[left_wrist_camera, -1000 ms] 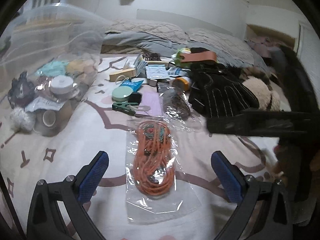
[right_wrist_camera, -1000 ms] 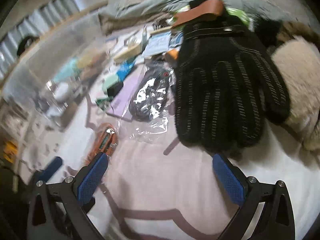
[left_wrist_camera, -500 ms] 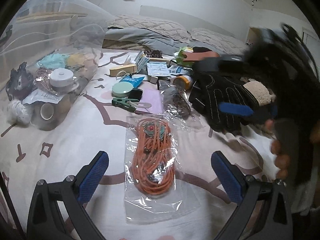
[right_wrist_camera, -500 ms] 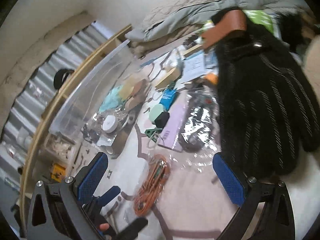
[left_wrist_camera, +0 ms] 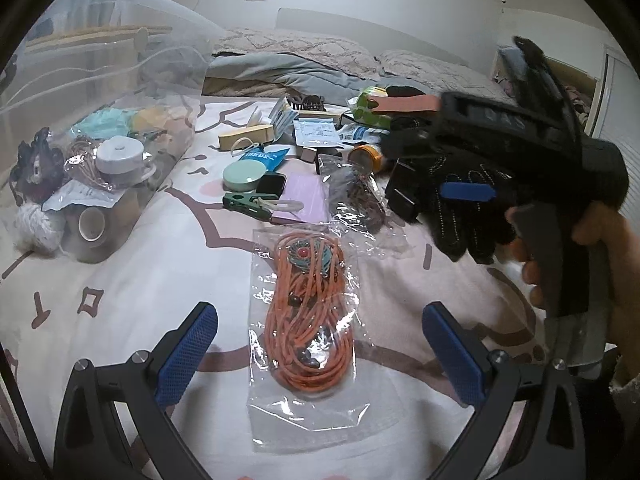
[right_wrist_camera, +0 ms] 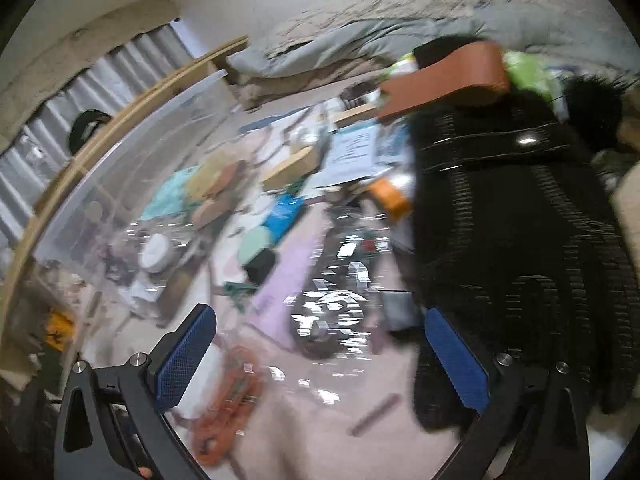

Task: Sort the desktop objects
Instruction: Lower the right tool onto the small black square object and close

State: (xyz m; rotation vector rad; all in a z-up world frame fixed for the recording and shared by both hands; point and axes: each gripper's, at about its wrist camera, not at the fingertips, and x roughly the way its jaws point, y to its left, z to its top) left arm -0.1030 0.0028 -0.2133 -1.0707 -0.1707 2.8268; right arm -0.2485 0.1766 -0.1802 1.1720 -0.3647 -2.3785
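Observation:
An orange cord in a clear bag [left_wrist_camera: 310, 320] lies on the bedsheet straight ahead of my left gripper [left_wrist_camera: 320, 356]. That gripper is open, its blue pads either side of the bag and just above it. My right gripper [right_wrist_camera: 320, 360] is open too and holds nothing. It hovers over a shiny bag of dark items [right_wrist_camera: 332, 312], with the black gloves [right_wrist_camera: 520, 240] by its right finger. In the left wrist view a hand [left_wrist_camera: 600, 248] carries it above the gloves [left_wrist_camera: 460, 208], one blue pad [left_wrist_camera: 466, 192] showing. The right wrist view is blurred.
A clear plastic bin [left_wrist_camera: 120, 100] at the left holds tape rolls, a white jar and yarn. A pile beyond the cord has a green clip [left_wrist_camera: 244, 204], a mint round tin [left_wrist_camera: 244, 172], a purple pad [left_wrist_camera: 304, 196] and a brown strap [left_wrist_camera: 404, 102]. Pillows lie behind.
The right gripper has lifted and swung left, from facing the gloves to facing the pile and bin. The left gripper has stayed over the cord bag, tilting up slightly.

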